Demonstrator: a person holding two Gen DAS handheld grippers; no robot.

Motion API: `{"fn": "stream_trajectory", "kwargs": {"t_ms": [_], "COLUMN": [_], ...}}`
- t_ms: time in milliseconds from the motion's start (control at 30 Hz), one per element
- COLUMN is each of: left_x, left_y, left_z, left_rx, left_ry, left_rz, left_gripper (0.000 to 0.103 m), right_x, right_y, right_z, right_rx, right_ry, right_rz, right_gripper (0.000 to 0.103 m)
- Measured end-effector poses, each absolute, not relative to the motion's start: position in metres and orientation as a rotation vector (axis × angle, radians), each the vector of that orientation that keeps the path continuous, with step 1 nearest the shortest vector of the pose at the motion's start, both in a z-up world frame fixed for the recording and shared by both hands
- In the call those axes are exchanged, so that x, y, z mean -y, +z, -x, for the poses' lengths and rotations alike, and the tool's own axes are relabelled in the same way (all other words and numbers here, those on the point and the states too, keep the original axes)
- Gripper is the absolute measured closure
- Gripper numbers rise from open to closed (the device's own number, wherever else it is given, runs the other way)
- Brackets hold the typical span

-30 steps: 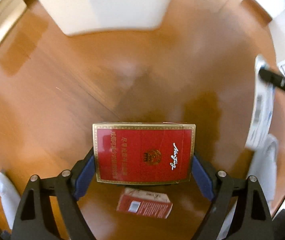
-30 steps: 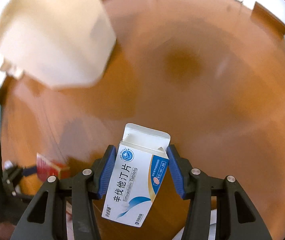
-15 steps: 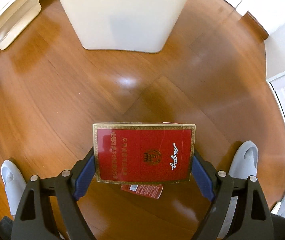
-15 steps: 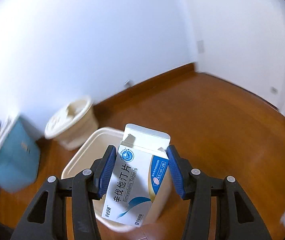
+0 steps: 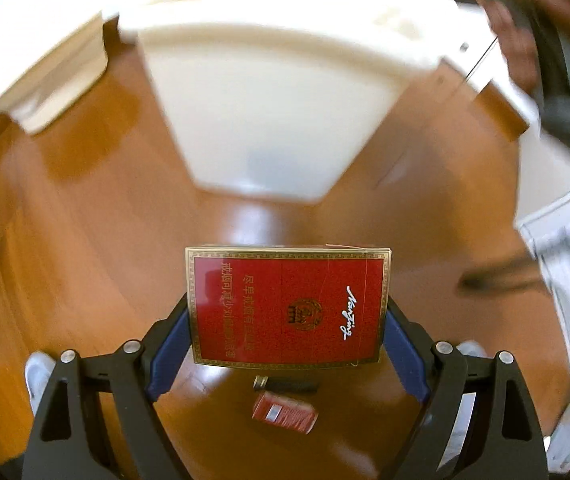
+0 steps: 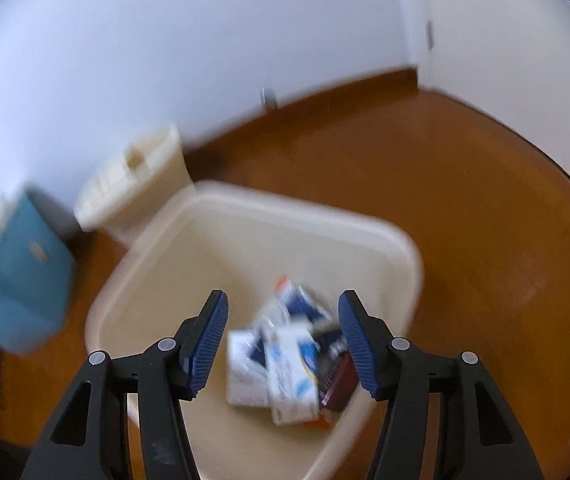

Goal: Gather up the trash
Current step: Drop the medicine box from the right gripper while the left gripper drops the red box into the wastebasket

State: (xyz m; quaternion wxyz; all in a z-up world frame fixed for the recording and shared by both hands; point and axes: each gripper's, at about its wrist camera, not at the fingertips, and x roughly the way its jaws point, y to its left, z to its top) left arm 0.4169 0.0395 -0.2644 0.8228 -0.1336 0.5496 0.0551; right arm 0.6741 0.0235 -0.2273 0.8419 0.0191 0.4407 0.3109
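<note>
My left gripper (image 5: 287, 312) is shut on a red cigarette carton (image 5: 289, 306), held flat between its blue pads above the wooden floor. Ahead of it stands the cream trash bin (image 5: 269, 120), blurred. Under the carton a smaller red pack (image 5: 285, 412) and a dark cylinder (image 5: 285, 384) lie on the floor. My right gripper (image 6: 283, 340) hangs over the same trash bin (image 6: 385, 236), its jaws opening with nothing pressed between them. Beneath it a white and blue medicine box (image 6: 291, 376) lies among other boxes in the bin.
A cream lidded bin (image 6: 137, 184) and a teal box (image 6: 17, 272) stand against the white wall behind the trash bin. A person's hand (image 5: 525, 40) shows blurred at the left view's top right. White shoes (image 5: 39, 372) stand on the floor.
The right gripper has let go of the medicine box, which now lies in the bin. The left gripper has risen with the carton, and the bin looms closer ahead.
</note>
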Motion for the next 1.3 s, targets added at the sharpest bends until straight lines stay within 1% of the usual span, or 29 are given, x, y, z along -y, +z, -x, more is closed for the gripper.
{"fn": "stream_trajectory", "kwargs": {"t_ms": [33,67,133,167,200,300,433,567,700,867,967,1033,1167,1233,1300], "left_x": [-0.039,-0.040,-0.044,-0.047,-0.050,-0.055,-0.065,-0.067,-0.061,-0.061,-0.064,-0.066,-0.061,-0.063,-0.068], "left_y": [-0.251,-0.233,-0.201,-0.181,-0.166,-0.151,-0.184,-0.238,-0.287,-0.312,-0.318,-0.315,-0.308,-0.292,-0.262], "left_z": [-0.424,-0.433,-0.451,-0.464,-0.478,-0.527,-0.613,-0.686,-0.723,-0.743,-0.745,-0.745,-0.740,-0.735,-0.717], "left_rx": [-1.139,-1.100,-1.029,-0.985,-0.962,-0.981,-1.165,-1.308,-1.410,-1.505,-1.556,-1.544,-1.538,-1.485,-1.388], "left_ry": [0.105,0.090,0.066,0.047,0.036,0.042,0.051,0.089,0.149,0.157,0.173,0.179,0.133,0.124,0.087], "left_rz": [0.288,0.296,0.307,0.299,0.272,0.179,0.141,0.083,0.034,0.061,0.094,0.099,0.094,0.137,0.209], "left_gripper": [0.015,0.015,0.015,0.015,0.015,0.015,0.015,0.015,0.015,0.014,0.014,0.014,0.003,0.003,0.003], "right_x": [-0.006,0.023,0.051,0.078,0.081,0.122,0.150,0.162,0.160,0.161,0.157,0.152,0.141,0.135,0.119], "right_y": [-0.217,-0.205,-0.198,-0.199,-0.201,-0.229,-0.281,-0.315,-0.334,-0.343,-0.353,-0.356,-0.375,-0.385,-0.395], "right_z": [-0.668,-0.658,-0.644,-0.633,-0.629,-0.605,-0.579,-0.567,-0.565,-0.561,-0.556,-0.553,-0.545,-0.539,-0.528], "right_rx": [-0.882,-0.821,-0.757,-0.737,-0.734,-0.789,-0.923,-1.013,-1.062,-1.103,-1.148,-1.166,-1.207,-1.229,-1.247], "right_ry": [0.641,0.609,0.549,0.482,0.447,0.331,0.270,0.244,0.242,0.253,0.261,0.272,0.322,0.353,0.438], "right_rz": [-0.101,-0.171,-0.239,-0.266,-0.278,-0.342,-0.415,-0.429,-0.438,-0.424,-0.415,-0.402,-0.347,-0.323,-0.239], "right_gripper": [0.038,0.032,0.024,0.024,0.024,0.024,0.024,0.024,0.024,0.024,0.024,0.024,0.024,0.024,0.024]}}
